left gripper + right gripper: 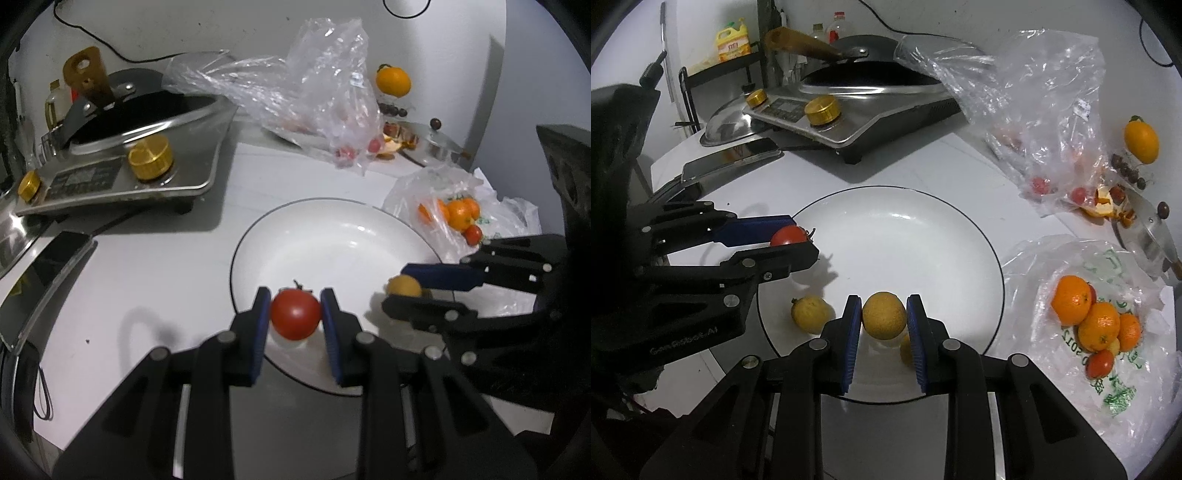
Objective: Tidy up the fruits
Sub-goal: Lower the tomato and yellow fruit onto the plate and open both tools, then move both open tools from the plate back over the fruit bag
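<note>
In the left wrist view we see our left gripper (295, 314) at the lower centre of the frame, its blue pads pressed against both sides of a red tomato (295, 314), held over the near rim of the white plate (332, 236). The right wrist view shows the same tomato (788, 235) at the left of the frame, pinched between those pads above the plate's left edge.

Our right gripper (884, 315) sits at the lower centre of its own view, clamped on a round yellow fruit (884, 315) above the near part of the plate (905, 229). From the left wrist camera that gripper (404, 291) enters from the right of the frame with the yellow fruit (404, 286) at its tip.

Two more yellow fruits show in the right wrist view: one (810, 314) lying at the plate's left rim, lower left of centre, another (905, 349) half hidden behind the right pad.

At the right of that frame, a printed plastic bag (1108, 369) lies open on the white countertop (923, 166) with mandarins (1099, 328) and a small red tomato (1100, 363) on it. A clear plastic bag (1034, 92) fills the upper right, with small red fruits inside. An induction cooker (864, 118) carrying a black wok (864, 72) stands in the upper centre.
</note>
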A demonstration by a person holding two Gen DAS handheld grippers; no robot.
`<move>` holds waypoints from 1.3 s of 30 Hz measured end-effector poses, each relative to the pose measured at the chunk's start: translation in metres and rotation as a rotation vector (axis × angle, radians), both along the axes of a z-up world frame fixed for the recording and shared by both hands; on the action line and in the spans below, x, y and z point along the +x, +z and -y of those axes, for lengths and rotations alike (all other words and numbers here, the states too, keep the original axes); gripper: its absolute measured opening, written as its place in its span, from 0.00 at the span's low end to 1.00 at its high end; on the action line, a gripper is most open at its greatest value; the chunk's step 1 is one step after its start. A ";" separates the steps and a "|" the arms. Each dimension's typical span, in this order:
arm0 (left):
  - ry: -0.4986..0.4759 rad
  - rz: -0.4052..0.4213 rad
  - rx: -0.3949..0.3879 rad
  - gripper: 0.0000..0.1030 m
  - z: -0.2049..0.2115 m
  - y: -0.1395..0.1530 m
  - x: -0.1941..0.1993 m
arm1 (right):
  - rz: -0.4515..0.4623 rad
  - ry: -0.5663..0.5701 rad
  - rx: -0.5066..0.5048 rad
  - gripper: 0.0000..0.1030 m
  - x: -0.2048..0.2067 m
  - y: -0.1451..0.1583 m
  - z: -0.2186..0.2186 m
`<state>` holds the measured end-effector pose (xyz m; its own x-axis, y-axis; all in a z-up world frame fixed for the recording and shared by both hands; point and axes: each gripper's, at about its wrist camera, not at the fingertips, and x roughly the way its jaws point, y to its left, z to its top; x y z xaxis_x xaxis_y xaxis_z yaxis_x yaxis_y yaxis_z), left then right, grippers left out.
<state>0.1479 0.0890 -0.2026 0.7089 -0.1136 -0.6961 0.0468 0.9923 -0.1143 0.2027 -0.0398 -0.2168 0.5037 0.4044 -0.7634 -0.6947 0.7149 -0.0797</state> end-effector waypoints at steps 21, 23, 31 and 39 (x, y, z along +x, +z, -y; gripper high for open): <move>0.031 -0.027 0.011 0.33 0.003 0.003 0.000 | -0.025 0.001 0.007 0.28 0.000 -0.002 0.004; 0.026 -0.019 0.016 0.33 0.006 0.006 -0.002 | -0.020 -0.003 0.013 0.28 -0.001 0.000 0.006; 0.018 0.001 0.034 0.34 0.016 0.017 -0.010 | 0.017 -0.025 0.026 0.34 -0.009 0.014 0.020; 0.018 0.027 0.043 0.53 0.032 0.030 -0.015 | 0.057 -0.069 0.050 0.39 -0.016 0.029 0.048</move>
<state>0.1324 0.0574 -0.1729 0.7290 -0.0712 -0.6808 0.0313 0.9970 -0.0708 0.1867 -0.0877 -0.1881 0.5733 0.4040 -0.7129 -0.6394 0.7647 -0.0808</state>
